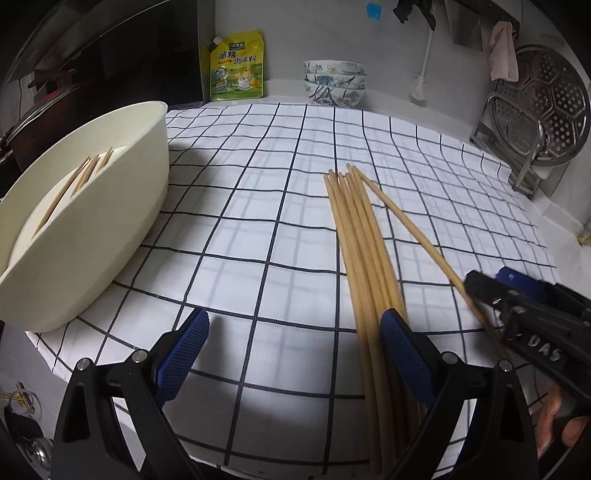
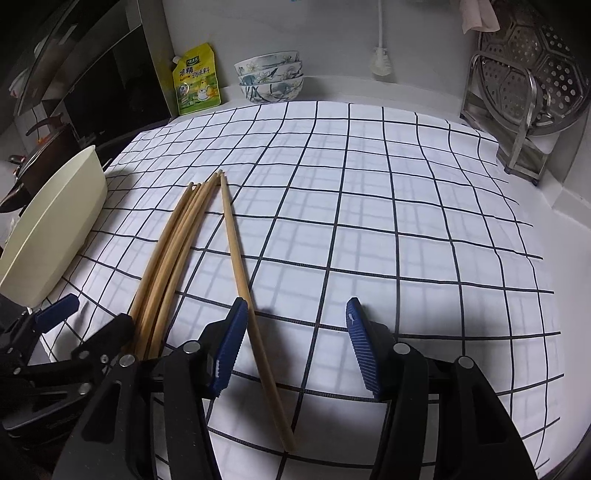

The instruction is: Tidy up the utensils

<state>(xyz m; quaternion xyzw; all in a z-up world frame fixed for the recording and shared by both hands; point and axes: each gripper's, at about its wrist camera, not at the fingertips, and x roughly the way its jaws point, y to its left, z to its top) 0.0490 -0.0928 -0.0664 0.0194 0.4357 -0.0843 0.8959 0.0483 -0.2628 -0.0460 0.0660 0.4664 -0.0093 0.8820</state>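
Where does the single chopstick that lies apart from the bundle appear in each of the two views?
Left wrist view: the single chopstick runs diagonally at right of the bundle, toward the right gripper.
Right wrist view: it lies centre-left, right of the bundle, passing between the open fingers.
Shared landmark: the stacked floral bowls at the back wall.

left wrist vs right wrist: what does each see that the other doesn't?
Left wrist only: chopsticks inside the cream tub, the blue clip on the wall, and the right gripper at the stray chopstick.

Right wrist only: the stray chopstick's near end lying between the open right gripper's fingers, and the left gripper from the side.

Both: chopstick bundle, checked cloth, stacked bowls, yellow pouch, steamer rack.
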